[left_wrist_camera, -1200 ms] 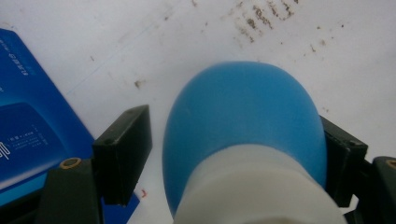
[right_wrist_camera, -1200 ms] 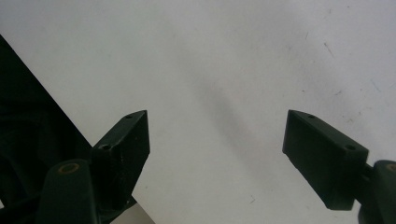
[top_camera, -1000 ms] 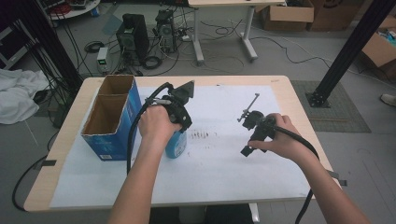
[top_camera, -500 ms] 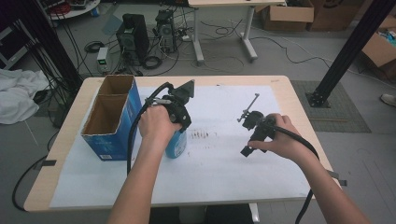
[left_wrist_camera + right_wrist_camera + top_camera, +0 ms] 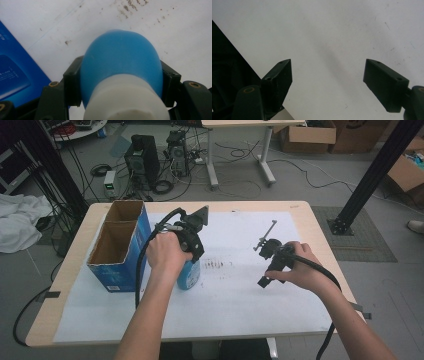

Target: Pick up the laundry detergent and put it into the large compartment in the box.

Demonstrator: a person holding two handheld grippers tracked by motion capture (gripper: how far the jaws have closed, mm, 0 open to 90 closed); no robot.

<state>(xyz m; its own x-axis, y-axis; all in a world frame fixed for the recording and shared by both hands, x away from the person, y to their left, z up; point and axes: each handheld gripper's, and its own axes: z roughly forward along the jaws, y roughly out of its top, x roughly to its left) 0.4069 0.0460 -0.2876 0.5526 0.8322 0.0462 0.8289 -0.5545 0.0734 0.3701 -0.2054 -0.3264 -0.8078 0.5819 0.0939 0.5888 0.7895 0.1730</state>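
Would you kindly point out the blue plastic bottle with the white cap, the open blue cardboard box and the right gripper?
Blue plastic bottle with white cap [image 5: 120, 60]: left gripper view, its rounded blue shoulder.
Open blue cardboard box [image 5: 116, 279]: high view, its front blue wall.
Right gripper [image 5: 327, 82]: right gripper view, the gap between its fingertips.

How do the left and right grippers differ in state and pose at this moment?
The left gripper is shut on a blue bottle; the right gripper is open with nothing between its jaws. The left gripper is beside the blue cardboard box, over the bottle standing on the paper; the right gripper is out over bare white paper. Both are hand-held, with black jaws and trailing cables.
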